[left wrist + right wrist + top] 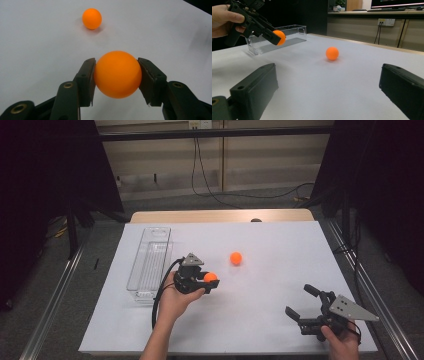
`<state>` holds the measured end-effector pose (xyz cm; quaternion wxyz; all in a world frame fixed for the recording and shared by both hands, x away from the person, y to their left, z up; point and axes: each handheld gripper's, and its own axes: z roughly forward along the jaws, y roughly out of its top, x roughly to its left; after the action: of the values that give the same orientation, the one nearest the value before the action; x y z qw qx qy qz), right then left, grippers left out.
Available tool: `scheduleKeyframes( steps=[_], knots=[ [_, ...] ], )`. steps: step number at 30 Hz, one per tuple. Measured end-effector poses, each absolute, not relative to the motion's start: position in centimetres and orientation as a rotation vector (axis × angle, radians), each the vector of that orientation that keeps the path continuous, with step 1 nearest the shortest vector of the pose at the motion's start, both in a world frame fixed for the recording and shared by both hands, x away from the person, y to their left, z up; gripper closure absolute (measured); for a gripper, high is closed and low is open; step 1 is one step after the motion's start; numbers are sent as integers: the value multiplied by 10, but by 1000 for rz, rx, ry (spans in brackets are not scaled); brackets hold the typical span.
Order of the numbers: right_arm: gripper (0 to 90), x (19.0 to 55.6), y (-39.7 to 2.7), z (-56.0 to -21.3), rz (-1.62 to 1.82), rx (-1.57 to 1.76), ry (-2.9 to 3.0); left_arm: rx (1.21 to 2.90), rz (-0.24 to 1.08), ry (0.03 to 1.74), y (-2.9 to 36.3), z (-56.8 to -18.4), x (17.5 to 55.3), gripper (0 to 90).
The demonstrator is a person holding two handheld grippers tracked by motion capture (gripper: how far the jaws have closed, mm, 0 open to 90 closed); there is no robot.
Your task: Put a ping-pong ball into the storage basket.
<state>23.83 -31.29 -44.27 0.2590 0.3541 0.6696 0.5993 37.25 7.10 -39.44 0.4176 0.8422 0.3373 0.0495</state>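
Held ball (117, 74): smooth, round, likely light, hollow, slippery. Left gripper (206, 283) fingers (86, 80) clamp it across widest girth, above table (280, 270). Second ball (236, 258) at 1 o'clock; grip likewise. Clear bin (148, 262) at 9 o'clock. Right gripper (299, 301) fingers wide, empty.

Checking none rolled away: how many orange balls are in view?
2. One ball clamped in the left tool; the other ball loose on the white table.
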Motion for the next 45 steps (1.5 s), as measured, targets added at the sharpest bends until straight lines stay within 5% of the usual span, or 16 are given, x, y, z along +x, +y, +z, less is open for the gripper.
scheduleKeyframes(
  steps=[45],
  knots=[
    [16, 238, -313, -442, 1630, 961, 1812, 2086, 189, 912, 98, -384, 378, 509]
  ],
)
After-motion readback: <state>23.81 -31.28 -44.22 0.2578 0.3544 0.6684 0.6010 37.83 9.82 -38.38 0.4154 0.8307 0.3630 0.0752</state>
